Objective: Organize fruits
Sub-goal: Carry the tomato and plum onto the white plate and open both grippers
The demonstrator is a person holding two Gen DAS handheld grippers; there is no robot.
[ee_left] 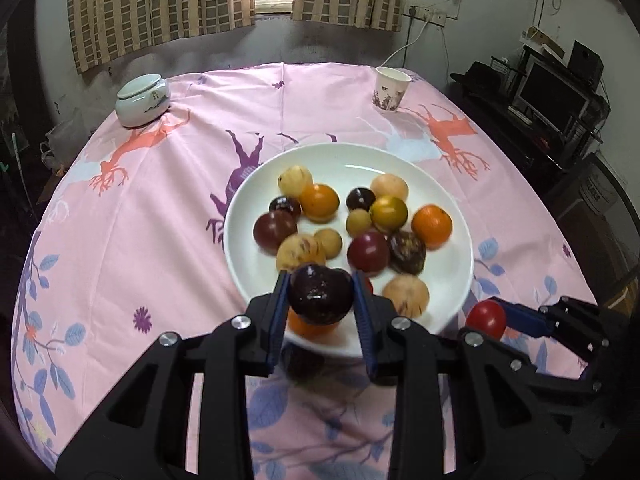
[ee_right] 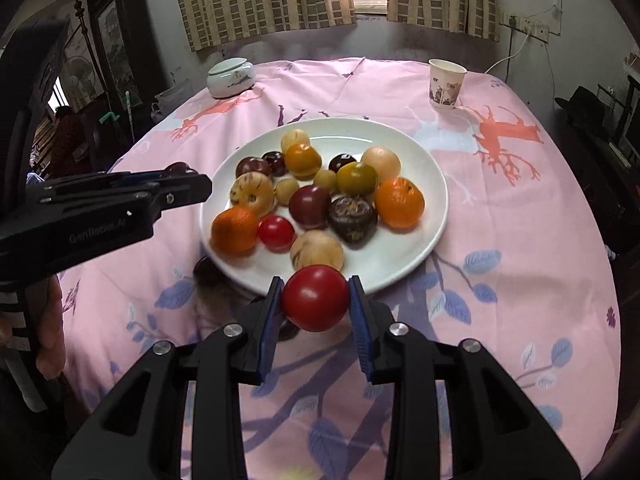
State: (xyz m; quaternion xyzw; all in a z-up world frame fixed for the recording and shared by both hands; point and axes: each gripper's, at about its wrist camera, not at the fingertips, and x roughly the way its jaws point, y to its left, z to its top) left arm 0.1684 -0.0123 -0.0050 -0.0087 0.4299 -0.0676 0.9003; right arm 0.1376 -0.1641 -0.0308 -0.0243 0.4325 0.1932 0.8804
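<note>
So we've got a fruit in each gripper right now. Our left gripper is pinching a dark purple fruit between its blue pads, held up over the near rim of the white plate. Our right gripper is clamped on a red tomato, just at the near edge of that same plate and a bit above the pink tablecloth.

From the right wrist view we can see the left gripper coming in from the left side with its dark fruit just peeking out at the tip, beside the plate's left edge. From the left wrist view the right gripper sits off to the right with the tomato in it, just beside the plate's rim.

The plate is already loaded with a mix: orange citrus, pale speckled round ones, dark purple ones, a couple of small yellowish ones and a small red tomato. One more dark fruit sits on the cloth, tucked against the plate's near-left rim.

Further back on the table there's a lidded ceramic jar on the left and a paper cup on the right, both well apart from the plate.
</note>
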